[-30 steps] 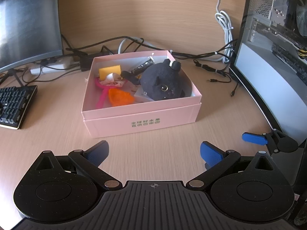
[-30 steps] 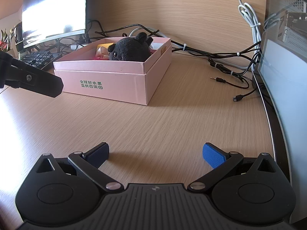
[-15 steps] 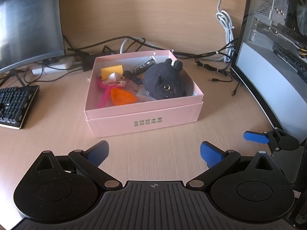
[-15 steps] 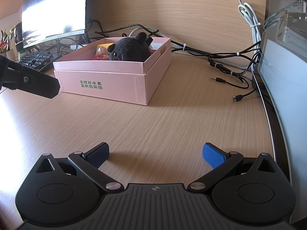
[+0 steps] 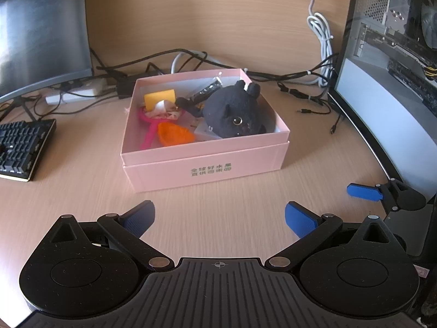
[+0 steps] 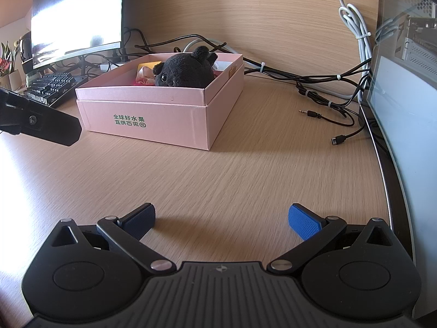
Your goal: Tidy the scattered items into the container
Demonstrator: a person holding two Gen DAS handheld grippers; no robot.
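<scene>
The left gripper point(image 5: 218, 216) is held above the bare desk point(image 5: 82, 191) with its blue-padded fingers spread wide apart and nothing between them. The right gripper point(image 6: 221, 218) is likewise held low over the wooden surface, its fingers apart and empty. In the left wrist view, one blue finger of the right gripper is seen at the right edge, near the base of a computer case point(image 5: 396, 54).

Beyond both grippers, a pink box point(image 5: 207, 161) is set on the desk, its open tray seated in a slightly wider pink base printed with green characters on the near face. Inside the box, a black plush toy point(image 5: 232, 114) is lodged in the right part, rising above the rim. To its left, an orange piece point(image 5: 174, 135) lies near the front wall, with a pink stick-shaped item point(image 5: 148, 134) beside it and a yellow block point(image 5: 159, 99) toward the far left corner. A dark, narrow object point(image 5: 207, 93) is propped at the far wall; what it is cannot be told.

No loose items are seen on the desk around the box. To the far left, a black keyboard point(image 5: 21, 150) and a monitor point(image 5: 41, 32) are placed. Behind and to the right of the box, black and white cables point(image 6: 314, 82) are strewn, with a jack plug point(image 6: 308, 113) lying loose.
</scene>
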